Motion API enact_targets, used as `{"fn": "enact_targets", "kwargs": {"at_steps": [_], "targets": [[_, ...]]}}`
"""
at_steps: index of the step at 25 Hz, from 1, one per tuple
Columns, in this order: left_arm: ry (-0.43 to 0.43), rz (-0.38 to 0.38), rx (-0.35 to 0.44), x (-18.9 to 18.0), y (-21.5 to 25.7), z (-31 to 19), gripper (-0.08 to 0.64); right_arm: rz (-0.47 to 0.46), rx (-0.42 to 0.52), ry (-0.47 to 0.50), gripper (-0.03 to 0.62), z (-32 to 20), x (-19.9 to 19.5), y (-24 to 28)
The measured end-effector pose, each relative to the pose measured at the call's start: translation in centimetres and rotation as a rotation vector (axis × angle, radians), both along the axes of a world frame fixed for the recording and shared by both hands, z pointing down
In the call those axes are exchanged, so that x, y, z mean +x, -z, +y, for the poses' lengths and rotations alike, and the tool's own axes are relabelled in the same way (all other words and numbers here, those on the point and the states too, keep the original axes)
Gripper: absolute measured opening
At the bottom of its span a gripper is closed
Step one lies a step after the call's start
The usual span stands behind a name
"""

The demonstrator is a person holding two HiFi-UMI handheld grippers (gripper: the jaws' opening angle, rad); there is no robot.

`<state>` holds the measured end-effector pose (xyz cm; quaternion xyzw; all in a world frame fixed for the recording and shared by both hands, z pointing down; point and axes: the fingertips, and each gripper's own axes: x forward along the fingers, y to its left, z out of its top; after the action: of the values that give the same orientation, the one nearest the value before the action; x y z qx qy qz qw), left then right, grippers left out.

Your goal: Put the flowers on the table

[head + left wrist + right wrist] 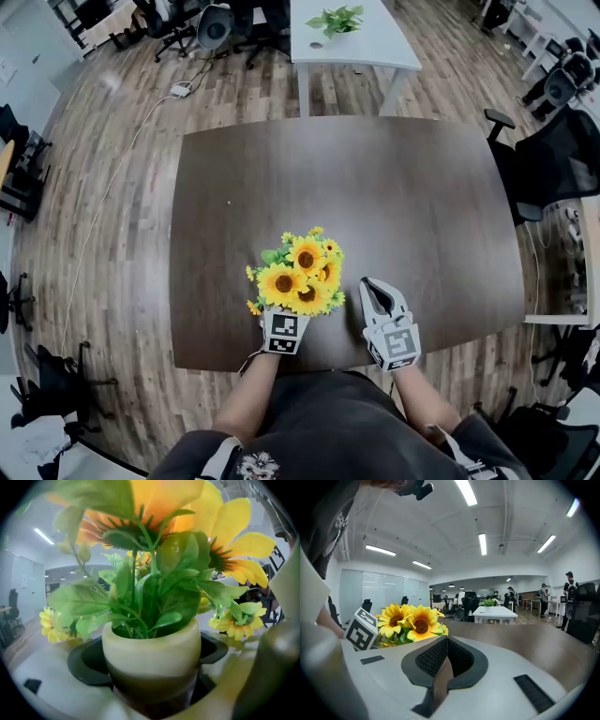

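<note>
The left tongs [286, 321] grip the cream pot [151, 651] of the flowers [300, 272], upright at the table's [394, 197] near edge, likely so it lands without tipping, while the right tongs [372, 286], pressed together and empty, wait just beside.

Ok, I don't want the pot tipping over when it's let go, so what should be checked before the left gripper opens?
1. Hold: the left gripper has its jaws around the sides of the pot. Ok.
2. Posture: the pot looks upright in the left gripper view. Ok.
3. Base down on the table: the sunflowers hide it from above. Cannot tell.
4. Room: the table is bare around the sunflowers. Ok.
5. Other hand: the right gripper is shut, empty and beside the sunflowers, not touching them. Ok.
</note>
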<state>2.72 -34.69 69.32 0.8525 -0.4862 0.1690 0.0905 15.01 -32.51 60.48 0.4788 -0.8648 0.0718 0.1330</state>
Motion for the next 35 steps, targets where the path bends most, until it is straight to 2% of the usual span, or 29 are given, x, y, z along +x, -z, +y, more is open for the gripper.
{"fn": "enact_targets", "kwargs": {"at_steps": [7, 15, 20, 24, 32, 35], "targets": [[0.032, 0.012, -0.024, -1.2, -1.3, -1.4, 0.555, 0.007, -0.030, -0.008, 0.023, -1.8, -1.4, -2.5], [0.055, -0.002, -0.081, -0.4, -3.5, -2.4, 0.555, 0.001, -0.063, -0.020, 0.023, -2.4, -1.2, -4.2], [0.056, -0.010, -0.093, -0.3, -4.0, -2.1, 0.555, -0.031, -0.070, -0.021, 0.023, -1.9, -1.5, -4.2], [0.052, -0.026, -0.087, -0.4, -4.0, -2.0, 0.555, -0.022, -0.076, -0.021, 0.023, -1.2, -1.6, -4.3], [0.032, -0.041, -0.123, -0.1, -4.5, -1.8, 0.555, -0.035, -0.069, -0.026, 0.023, -1.1, -1.7, -3.9], [0.062, -0.020, -0.143, -0.9, -3.4, -1.9, 0.555, -0.038, -0.064, -0.028, 0.023, -0.5, -1.8, -3.8]]}}
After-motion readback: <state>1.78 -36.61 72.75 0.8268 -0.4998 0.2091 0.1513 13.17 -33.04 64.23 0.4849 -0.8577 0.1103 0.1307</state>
